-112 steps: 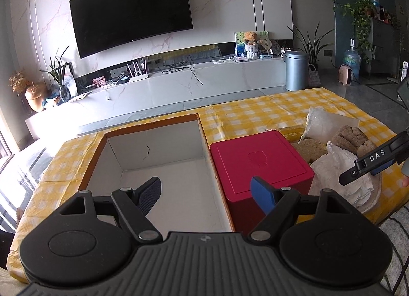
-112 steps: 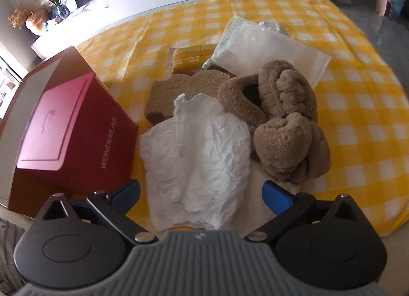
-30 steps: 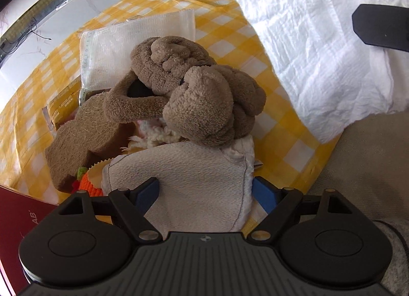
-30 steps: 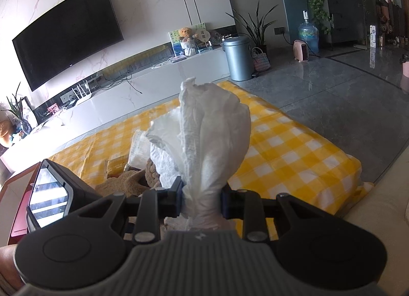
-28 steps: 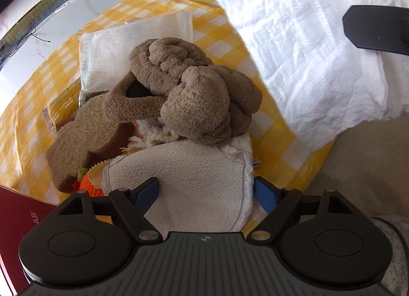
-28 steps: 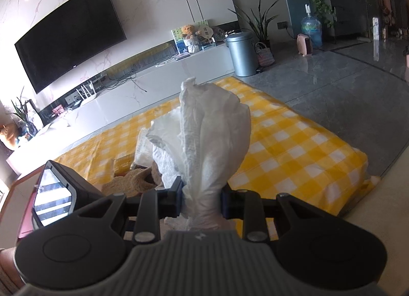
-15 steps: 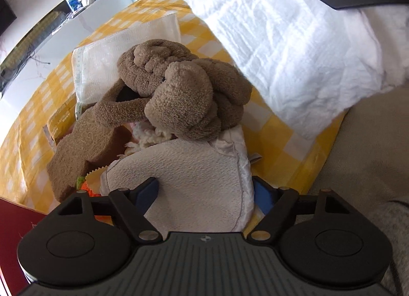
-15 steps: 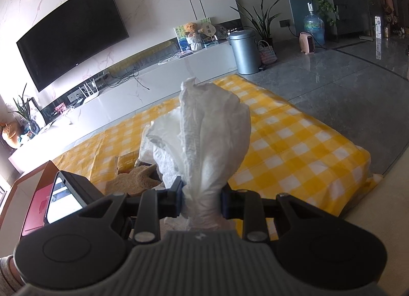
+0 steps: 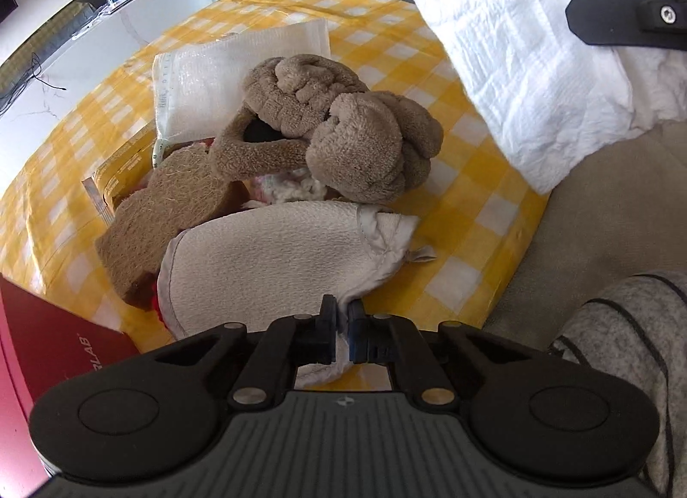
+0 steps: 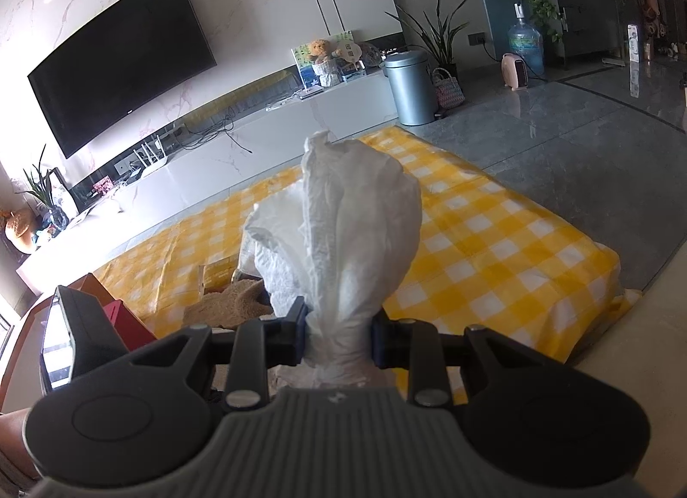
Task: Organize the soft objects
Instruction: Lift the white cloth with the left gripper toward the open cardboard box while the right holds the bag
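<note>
My left gripper (image 9: 341, 332) is shut on the near edge of a cream terry mitt (image 9: 275, 257) that lies on the yellow checked tablecloth (image 9: 472, 180). Behind the mitt are brown fuzzy slippers (image 9: 343, 128), a flat brown loofah pad (image 9: 171, 206) and a white mesh pouch (image 9: 223, 64). My right gripper (image 10: 339, 339) is shut on a crumpled white cloth (image 10: 339, 240), held up above the table. That cloth also hangs at the top right of the left wrist view (image 9: 536, 51).
A red box (image 9: 47, 352) stands at the left, next to the pile. The table's near edge (image 9: 524, 240) runs down the right, with beige floor beyond. A TV, white console and grey bin (image 10: 410, 87) stand far behind.
My left gripper has closed from open onto the edge of the cream mitt. My right gripper still holds the white cloth aloft, nearly unmoved.
</note>
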`<move>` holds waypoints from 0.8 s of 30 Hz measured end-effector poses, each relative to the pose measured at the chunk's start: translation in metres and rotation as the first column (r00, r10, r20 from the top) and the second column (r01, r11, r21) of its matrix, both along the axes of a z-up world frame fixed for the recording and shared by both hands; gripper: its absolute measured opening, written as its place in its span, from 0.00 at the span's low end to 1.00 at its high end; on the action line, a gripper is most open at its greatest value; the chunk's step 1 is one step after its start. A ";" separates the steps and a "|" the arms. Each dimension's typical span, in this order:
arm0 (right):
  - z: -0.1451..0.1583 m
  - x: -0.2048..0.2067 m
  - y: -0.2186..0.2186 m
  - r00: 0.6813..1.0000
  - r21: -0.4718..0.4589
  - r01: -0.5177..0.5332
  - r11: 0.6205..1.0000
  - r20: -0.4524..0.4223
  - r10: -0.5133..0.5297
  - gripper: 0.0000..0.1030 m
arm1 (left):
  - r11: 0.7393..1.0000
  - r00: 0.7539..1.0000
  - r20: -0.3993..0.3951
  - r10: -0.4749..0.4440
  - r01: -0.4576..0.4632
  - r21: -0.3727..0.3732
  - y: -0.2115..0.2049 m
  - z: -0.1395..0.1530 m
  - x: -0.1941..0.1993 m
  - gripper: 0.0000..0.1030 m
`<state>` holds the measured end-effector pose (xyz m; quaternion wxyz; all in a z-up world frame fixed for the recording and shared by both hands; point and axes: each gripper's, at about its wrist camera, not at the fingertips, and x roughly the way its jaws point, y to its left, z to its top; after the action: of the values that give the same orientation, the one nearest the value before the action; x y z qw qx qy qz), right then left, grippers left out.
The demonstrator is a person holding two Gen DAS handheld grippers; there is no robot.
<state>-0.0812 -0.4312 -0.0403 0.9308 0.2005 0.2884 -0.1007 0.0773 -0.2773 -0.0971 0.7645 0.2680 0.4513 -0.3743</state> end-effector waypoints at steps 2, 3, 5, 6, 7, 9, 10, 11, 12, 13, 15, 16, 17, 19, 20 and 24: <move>0.000 0.000 0.002 1.000 -0.002 -0.002 1.000 0.001 0.002 0.27 | 0.999 1.000 -0.010 0.016 -0.016 -0.031 0.003 0.002 0.004 0.05; 0.000 0.000 0.003 1.000 -0.003 -0.004 1.000 0.000 0.004 0.27 | 0.999 1.000 -0.019 0.025 -0.026 -0.041 0.004 0.003 0.006 0.05; -0.001 0.000 0.003 1.000 -0.005 -0.008 1.000 -0.005 0.008 0.27 | 0.998 0.999 -0.033 0.030 -0.032 -0.057 0.006 0.005 0.006 0.05; -0.001 0.000 0.004 1.000 -0.006 -0.009 1.000 -0.006 0.009 0.27 | 0.998 0.999 -0.033 0.024 -0.026 -0.063 0.008 0.008 0.004 0.05; -0.001 -0.001 0.004 1.000 -0.007 -0.012 1.000 -0.006 0.012 0.27 | 0.997 0.999 -0.032 0.021 -0.023 -0.070 0.009 0.009 0.003 0.06; 0.000 -0.001 0.004 1.000 -0.008 -0.012 1.000 -0.004 0.012 0.27 | 0.996 0.999 -0.047 0.016 -0.020 -0.090 0.011 0.010 0.004 0.14; 0.000 -0.001 0.004 1.000 -0.008 -0.010 1.000 -0.004 0.010 0.27 | 0.995 0.998 -0.055 0.018 -0.023 -0.097 0.011 0.010 0.003 0.27; 0.000 0.000 0.003 1.000 -0.007 -0.008 1.000 -0.004 0.008 0.27 | 0.994 0.998 -0.059 0.021 -0.027 -0.102 0.011 0.010 0.004 0.42; -0.001 0.000 0.003 1.000 -0.006 -0.006 1.000 -0.005 0.006 0.28 | 0.994 0.998 -0.055 0.027 -0.032 -0.102 0.010 0.008 0.003 0.52; -0.002 0.000 0.003 1.000 -0.006 -0.005 1.000 -0.007 0.005 0.28 | 0.995 0.999 -0.039 0.035 -0.039 -0.092 0.009 0.007 0.003 0.67; -0.003 0.000 0.004 1.000 -0.004 -0.006 1.000 -0.014 0.006 0.28 | 0.997 0.999 -0.008 0.039 -0.040 -0.070 0.004 0.003 0.003 0.72; -0.003 0.000 0.004 1.000 -0.004 -0.008 1.000 -0.016 0.008 0.28 | 0.997 0.999 -0.008 0.034 -0.035 -0.066 0.001 0.001 0.003 0.72; -0.003 0.000 0.005 1.000 -0.005 -0.010 1.000 -0.016 0.010 0.28 | 0.997 0.999 -0.013 0.032 -0.033 -0.066 -0.001 0.000 0.004 0.75; -0.002 0.001 0.005 1.000 -0.007 -0.010 1.000 -0.015 0.010 0.28 | 0.997 0.999 -0.018 0.038 -0.039 -0.063 -0.007 -0.002 0.004 0.80; -0.002 0.001 0.005 1.000 -0.007 -0.009 1.000 -0.014 0.008 0.28 | 0.997 0.999 -0.010 0.045 -0.045 -0.055 -0.010 -0.004 0.005 0.81; -0.003 0.001 0.004 1.000 -0.008 -0.007 1.000 -0.017 0.007 0.29 | 0.998 0.995 0.080 0.062 -0.064 0.025 -0.025 -0.014 0.003 0.83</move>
<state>-0.0804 -0.4269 -0.0436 0.9296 0.1949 0.2964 -0.1003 0.0807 -0.3022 -0.1110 0.7894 0.2788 0.4341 -0.3327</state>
